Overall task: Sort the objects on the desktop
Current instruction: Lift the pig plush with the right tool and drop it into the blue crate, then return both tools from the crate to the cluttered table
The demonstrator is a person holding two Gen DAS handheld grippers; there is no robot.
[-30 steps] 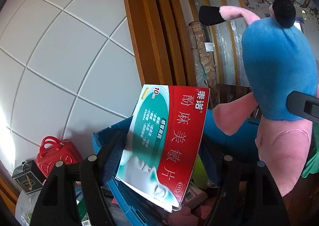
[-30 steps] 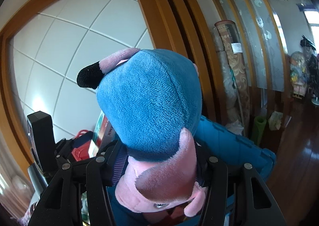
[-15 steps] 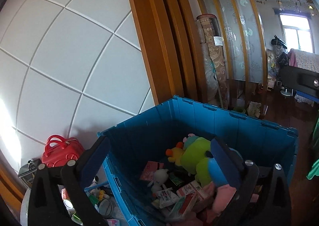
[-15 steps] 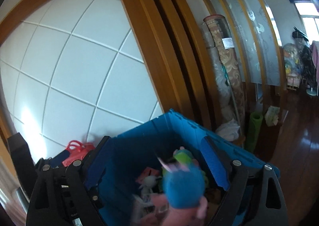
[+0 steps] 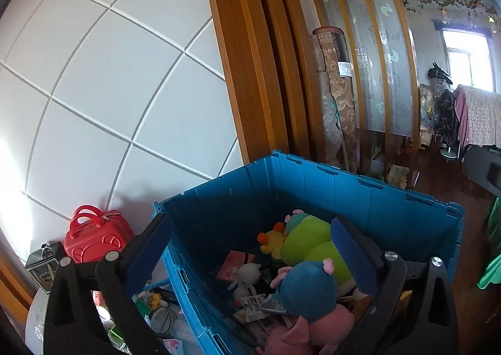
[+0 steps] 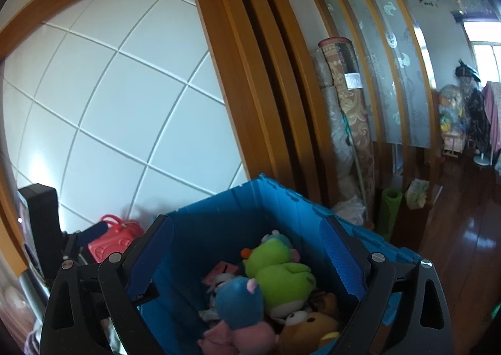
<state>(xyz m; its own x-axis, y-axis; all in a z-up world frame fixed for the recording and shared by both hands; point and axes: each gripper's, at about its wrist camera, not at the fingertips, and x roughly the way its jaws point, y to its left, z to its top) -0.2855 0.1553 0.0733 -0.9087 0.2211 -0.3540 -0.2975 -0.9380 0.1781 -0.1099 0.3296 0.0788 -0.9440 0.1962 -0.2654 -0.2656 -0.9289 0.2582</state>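
Observation:
A blue plastic crate (image 5: 369,198) (image 6: 231,223) holds several soft toys and small boxes. The blue-and-pink plush (image 5: 305,292) (image 6: 239,301) lies in it, beside a green plush (image 5: 308,245) (image 6: 278,273). A brown bear plush (image 6: 308,333) lies at the near side. My left gripper (image 5: 250,248) is open and empty above the crate's left wall. My right gripper (image 6: 247,254) is open and empty above the crate. The red-and-teal medicine box is not clearly visible.
A red toy suitcase (image 5: 94,239) (image 6: 117,240) and a small black box (image 5: 42,264) stand left of the crate by the white panelled wall (image 5: 109,89). Loose small items (image 5: 153,314) lie on the surface below. A rolled carpet (image 5: 338,98) leans behind.
A second ago the left gripper held the medicine box and the right held the blue-and-pink plush. Both opened; the plush dropped into the crate and lies there, and the box left view.

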